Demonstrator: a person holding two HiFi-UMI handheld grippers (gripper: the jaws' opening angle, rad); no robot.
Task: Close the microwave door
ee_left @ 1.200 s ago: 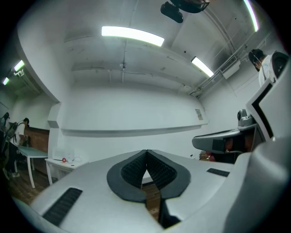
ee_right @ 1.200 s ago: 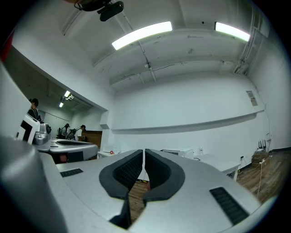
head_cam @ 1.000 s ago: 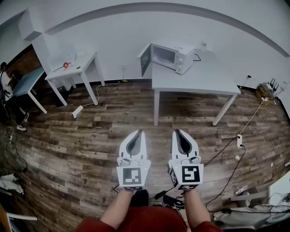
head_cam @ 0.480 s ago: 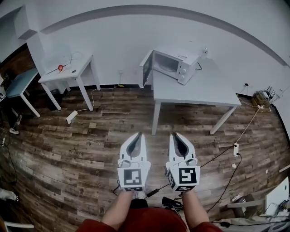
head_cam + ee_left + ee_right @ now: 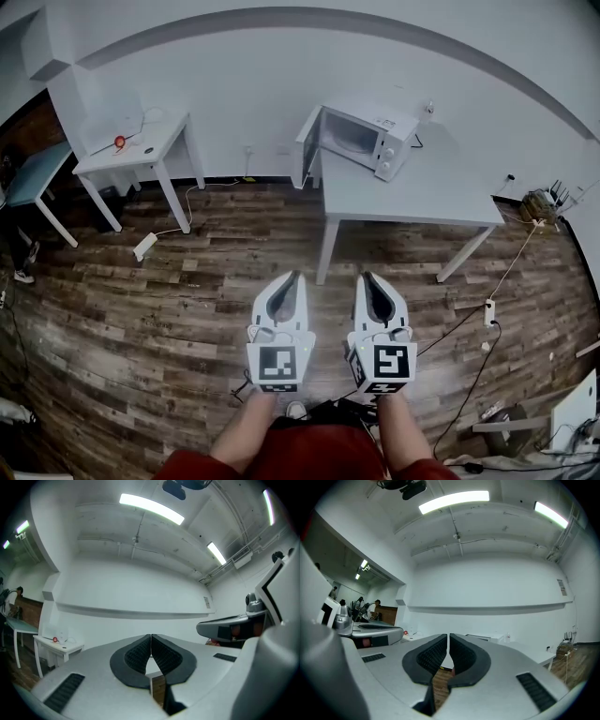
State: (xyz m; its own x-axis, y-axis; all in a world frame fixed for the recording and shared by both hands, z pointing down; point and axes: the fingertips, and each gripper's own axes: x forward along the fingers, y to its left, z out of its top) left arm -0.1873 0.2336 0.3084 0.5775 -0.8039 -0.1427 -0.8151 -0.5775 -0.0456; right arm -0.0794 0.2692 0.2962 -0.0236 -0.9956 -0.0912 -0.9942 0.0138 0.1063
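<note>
Microwave [image 5: 361, 141] on counter [image 5: 412, 192], well ahead of both grippers. Door [image 5: 307, 148] hangs open off its left side. Left gripper [image 5: 291, 277] lines up nearer door than right gripper [image 5: 367, 277]. Both sets of fingers [image 5: 133, 656] pinched together, empty.

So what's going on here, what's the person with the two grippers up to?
A person holds a two-jaw gripper in each hand, out in front over the wood floor. The left gripper and the right gripper both have their jaws together with nothing between them. Ahead, a white microwave sits at the far left corner of a white table, its door swung open. The grippers are well short of the table, and nothing touches the door.
</note>
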